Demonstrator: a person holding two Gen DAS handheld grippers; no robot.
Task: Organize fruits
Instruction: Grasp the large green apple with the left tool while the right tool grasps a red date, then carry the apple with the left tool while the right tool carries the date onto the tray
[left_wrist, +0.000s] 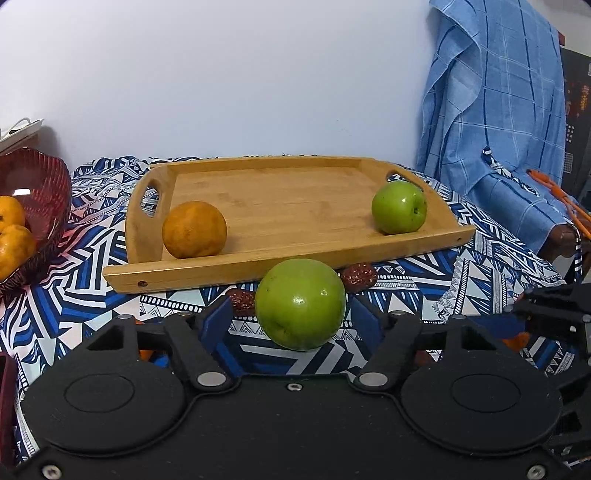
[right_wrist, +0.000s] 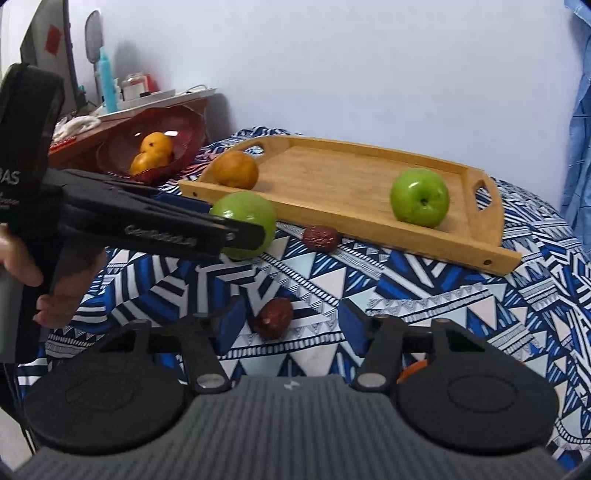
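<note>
A wooden tray (left_wrist: 295, 254) on the patterned cloth holds an orange (left_wrist: 194, 229) at its left and a green apple (left_wrist: 399, 206) at its right. A second green apple (left_wrist: 300, 303) lies on the cloth in front of the tray. My left gripper (left_wrist: 291, 314) is open with this apple between its blue fingertips, not squeezed. My right gripper (right_wrist: 291, 325) is open around a red date (right_wrist: 274, 318) on the cloth. The right view also shows the tray (right_wrist: 406, 243), its orange (right_wrist: 235, 169), its apple (right_wrist: 420, 197) and the loose apple (right_wrist: 246, 224).
Two more dates (left_wrist: 359, 277) (left_wrist: 242, 299) lie by the tray's front edge. A red glass bowl (left_wrist: 40, 184) with oranges (left_wrist: 14, 243) stands at the left. A blue checked cloth (left_wrist: 498, 110) hangs over a chair at the right. An orange piece (right_wrist: 413, 369) lies under the right gripper.
</note>
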